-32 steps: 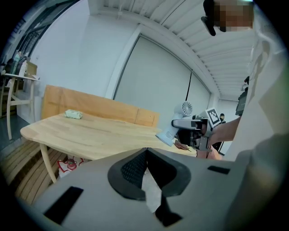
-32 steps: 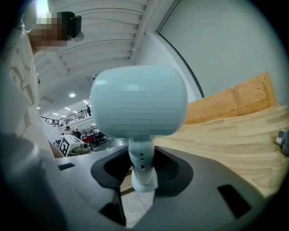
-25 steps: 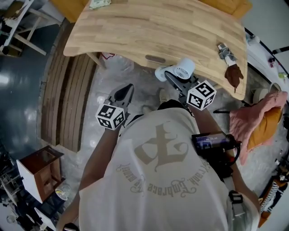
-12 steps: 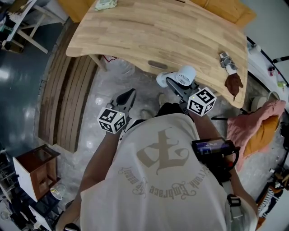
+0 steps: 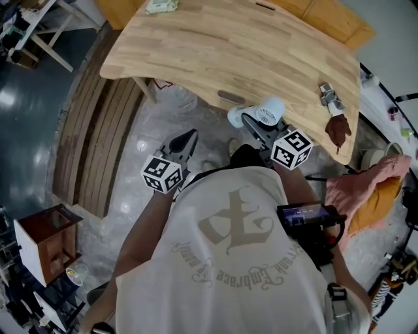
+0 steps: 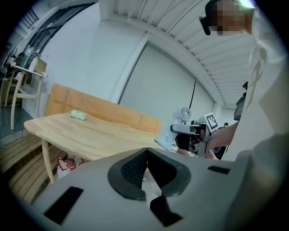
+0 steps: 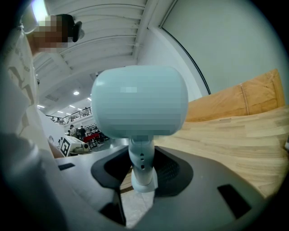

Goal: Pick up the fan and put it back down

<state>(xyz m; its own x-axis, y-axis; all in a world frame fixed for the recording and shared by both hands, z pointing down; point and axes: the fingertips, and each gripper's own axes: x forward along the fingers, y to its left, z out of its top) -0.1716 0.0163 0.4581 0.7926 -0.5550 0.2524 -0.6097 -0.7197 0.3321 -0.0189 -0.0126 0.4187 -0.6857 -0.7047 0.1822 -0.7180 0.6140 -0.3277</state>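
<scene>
A small white handheld fan [image 5: 266, 111] is held in the air just off the near edge of the wooden table [image 5: 215, 45]. My right gripper [image 5: 256, 124] is shut on the fan's handle [image 7: 141, 162], and the round head [image 7: 140, 101] stands upright above the jaws. My left gripper [image 5: 187, 139] hangs to the left over the floor, jaws shut together with nothing between them [image 6: 146, 151]. In the left gripper view the fan [image 6: 185, 113] and the right gripper [image 6: 194, 131] show off to the right.
A green packet [image 5: 160, 6] lies at the table's far edge. A metal piece [image 5: 328, 92] and a brown thing [image 5: 337, 125] lie at its right end. A slatted bench [image 5: 98, 143] stands on the left, a small wooden cabinet [image 5: 42, 244] lower left, and pink cloth [image 5: 372, 189] on the right.
</scene>
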